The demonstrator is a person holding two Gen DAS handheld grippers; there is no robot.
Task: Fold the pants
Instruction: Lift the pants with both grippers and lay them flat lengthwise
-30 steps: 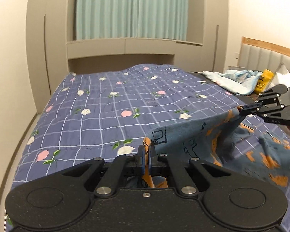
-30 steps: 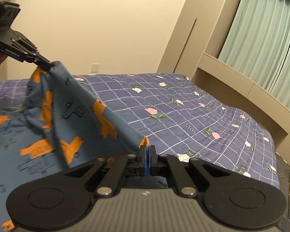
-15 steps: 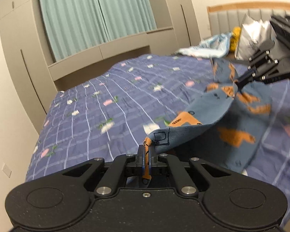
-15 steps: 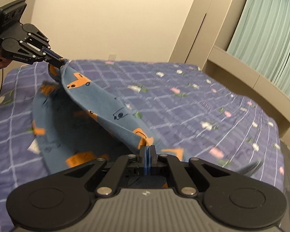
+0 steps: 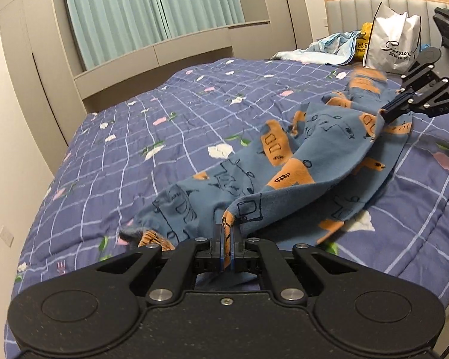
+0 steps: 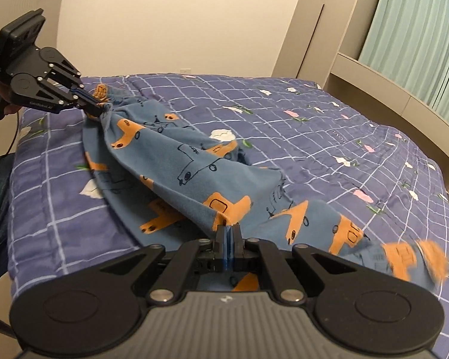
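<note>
Pants in blue cloth with orange vehicle prints hang slack between the two tools above the bed, sagging in the middle until most of the cloth rests on the checked floral quilt. The left gripper has its jaws pressed together on a fold of the cloth edge at the near side of its own view, and the right gripper likewise pinches an orange-printed edge just in front of its camera; each tool also shows in the other's view, at the far right and the far left. Holding two separate points of one edge seems meant to keep that side taut and straight, so the garment can be laid out flat or brought over onto itself rather than bunching. A blurred end of the pants at the near right of the right wrist view suggests loose cloth swinging. Folding looks to be at an early stage, since the cloth lies rumpled with no clean crease. A white shopping bag and a light blue towel sit far off by the headboard, well apart from the work.
</note>
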